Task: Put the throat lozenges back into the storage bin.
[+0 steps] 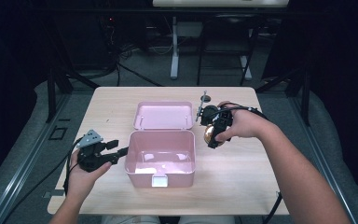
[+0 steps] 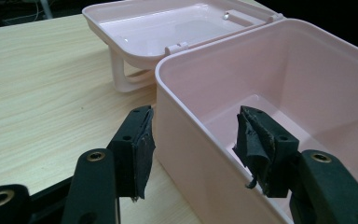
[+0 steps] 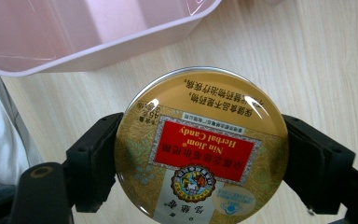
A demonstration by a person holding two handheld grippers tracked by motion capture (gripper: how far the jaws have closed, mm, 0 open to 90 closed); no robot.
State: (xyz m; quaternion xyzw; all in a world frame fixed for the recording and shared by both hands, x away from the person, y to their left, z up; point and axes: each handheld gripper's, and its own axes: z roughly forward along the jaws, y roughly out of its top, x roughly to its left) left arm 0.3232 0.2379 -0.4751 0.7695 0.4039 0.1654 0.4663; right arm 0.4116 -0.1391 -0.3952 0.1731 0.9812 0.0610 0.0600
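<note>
A round candy tin (image 3: 200, 144) is held over a wooden table (image 1: 242, 172) beside an open pink box (image 1: 161, 161)

The table is taken up at its middle by the box, whose lid (image 1: 163, 115) is laid back flat on the far side; bare wood is left along the near edge and on the far right. The box's left wall is straddled by the left gripper (image 2: 193, 144), its jaws set well apart, one pad outside and one inside, nothing clamped. Just right of the box, the tin is clamped across its width by the right gripper (image 1: 213, 134), face turned to the gripper's camera, print upside down there. A small metal object (image 1: 205, 99), too small to identify, is seen beyond the right hand (image 1: 244, 123)
</note>
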